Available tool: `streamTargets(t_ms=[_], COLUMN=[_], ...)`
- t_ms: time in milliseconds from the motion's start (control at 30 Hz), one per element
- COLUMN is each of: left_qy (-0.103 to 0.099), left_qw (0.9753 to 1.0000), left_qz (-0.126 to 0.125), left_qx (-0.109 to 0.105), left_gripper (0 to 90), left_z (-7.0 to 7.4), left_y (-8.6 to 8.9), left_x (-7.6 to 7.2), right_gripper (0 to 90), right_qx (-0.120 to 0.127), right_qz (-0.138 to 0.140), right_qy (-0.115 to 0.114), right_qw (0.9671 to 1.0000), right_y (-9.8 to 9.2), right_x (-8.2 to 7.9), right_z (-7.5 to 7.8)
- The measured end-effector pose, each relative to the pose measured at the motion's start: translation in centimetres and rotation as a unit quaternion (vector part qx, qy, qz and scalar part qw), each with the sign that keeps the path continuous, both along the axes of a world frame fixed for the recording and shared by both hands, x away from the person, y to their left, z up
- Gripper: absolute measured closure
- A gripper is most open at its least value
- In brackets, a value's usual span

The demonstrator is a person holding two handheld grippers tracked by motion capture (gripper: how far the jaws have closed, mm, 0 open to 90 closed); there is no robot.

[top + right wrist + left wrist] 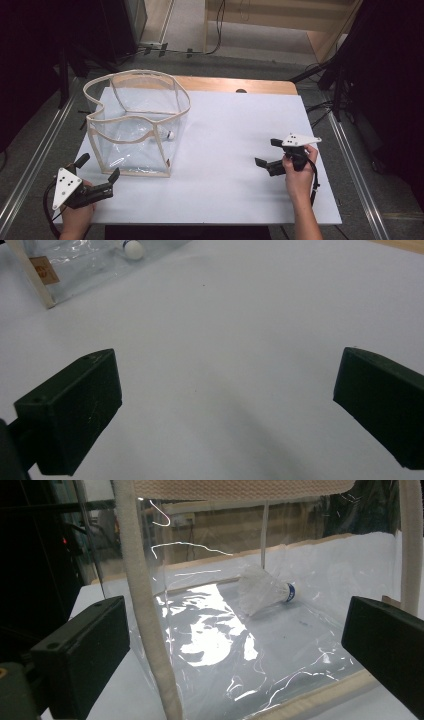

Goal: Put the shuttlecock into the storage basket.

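Note:
A clear plastic bag (137,125) with cream fabric trim stands open on the white table (235,150) at the left. Inside it lies a white shuttlecock (265,594) on its side, its cork (133,249) pointing toward the bag's right wall. My left gripper (98,167) is open just short of the bag's near left corner, its jaws either side of the corner seam (150,630) without touching it. My right gripper (268,152) is open above bare table at the right, nothing between its jaws.
A wooden table edge (235,85) shows behind the white surface. Black stands and cables (330,75) crowd the floor at the far right and left. A small brown label (44,271) sits on the bag's lower corner.

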State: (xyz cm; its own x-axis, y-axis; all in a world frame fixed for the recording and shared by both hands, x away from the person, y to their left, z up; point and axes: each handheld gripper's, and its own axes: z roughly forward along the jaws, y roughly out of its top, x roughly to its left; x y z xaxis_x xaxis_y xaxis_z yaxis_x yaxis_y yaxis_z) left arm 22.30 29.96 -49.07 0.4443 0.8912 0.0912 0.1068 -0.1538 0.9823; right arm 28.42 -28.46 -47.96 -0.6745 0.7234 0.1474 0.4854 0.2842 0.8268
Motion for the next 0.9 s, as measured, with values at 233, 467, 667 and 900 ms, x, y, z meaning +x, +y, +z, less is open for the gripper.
streamTargets(t_ms=[233, 467, 667, 900], left_qy=[0.000, 0.000, 0.000, 0.000], left_qw=[1.0000, 1.0000, 1.0000, 1.0000], left_qz=[0.000, 0.000, 0.000, 0.000], left_qx=[0.000, 0.000, 0.000, 0.001], left_gripper=[0.0, 0.0, 0.0, 0.0], left_z=[0.0, 0.0, 0.0, 0.0], left_y=[0.0, 0.0, 0.0, 0.0], left_x=[0.0, 0.0, 0.0, 0.0], right_gripper=[0.0, 0.0, 0.0, 0.0], right_qx=[0.010, 0.021, 0.025, 0.030], right_qz=[-0.013, -0.025, -0.031, -0.039], right_qy=[0.000, -0.002, -0.004, -0.008], right_qw=[0.9999, 0.9995, 0.9992, 0.9988], right_y=[-1.1, -2.0, -2.5, -3.1], right_x=[-0.9, -1.7, -2.2, -2.7], right_z=[-0.7, -1.1, -1.4, -1.7])
